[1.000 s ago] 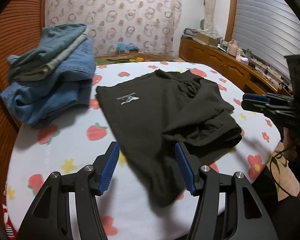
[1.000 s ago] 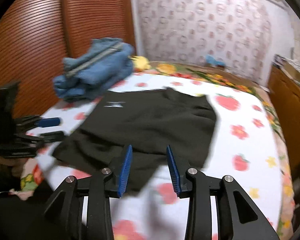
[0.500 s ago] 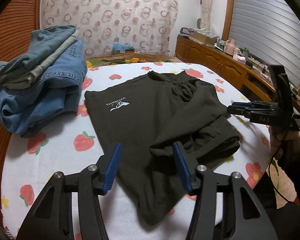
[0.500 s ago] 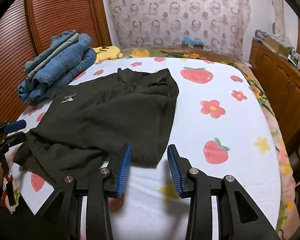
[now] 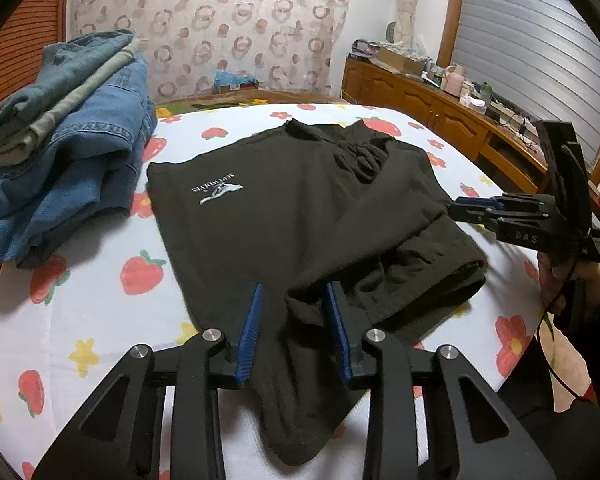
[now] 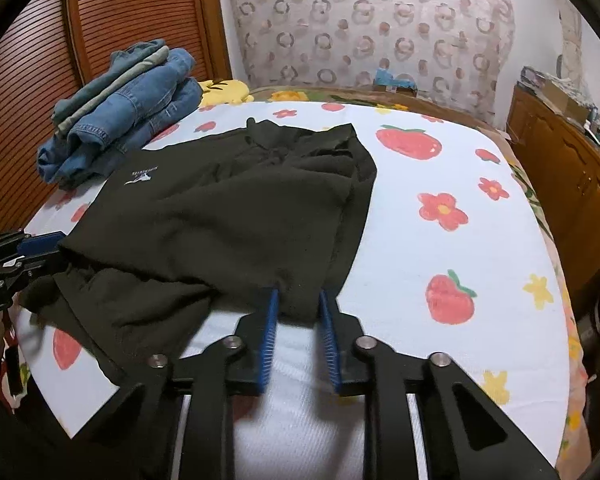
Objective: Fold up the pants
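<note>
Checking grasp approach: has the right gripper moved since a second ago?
Yes. Left wrist view: the right gripper has come in across the strawberry sheet to the black pants; its jaws have just been closing, fabric between them.

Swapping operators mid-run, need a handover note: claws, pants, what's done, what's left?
Left claw: part open, jaws have just been closing, fabric of the black pants between them, no firm pinch visible yet.
Right claw: likewise just been closing, tips at the pants' near hem.
Pants: lying on the strawberry sheet, near end bunched and overlapping. Jeans pile sits beside them.
Done: no neat fold yet.
Left: likely finish both pinches, lift the near end, fold it over, flatten.
</note>
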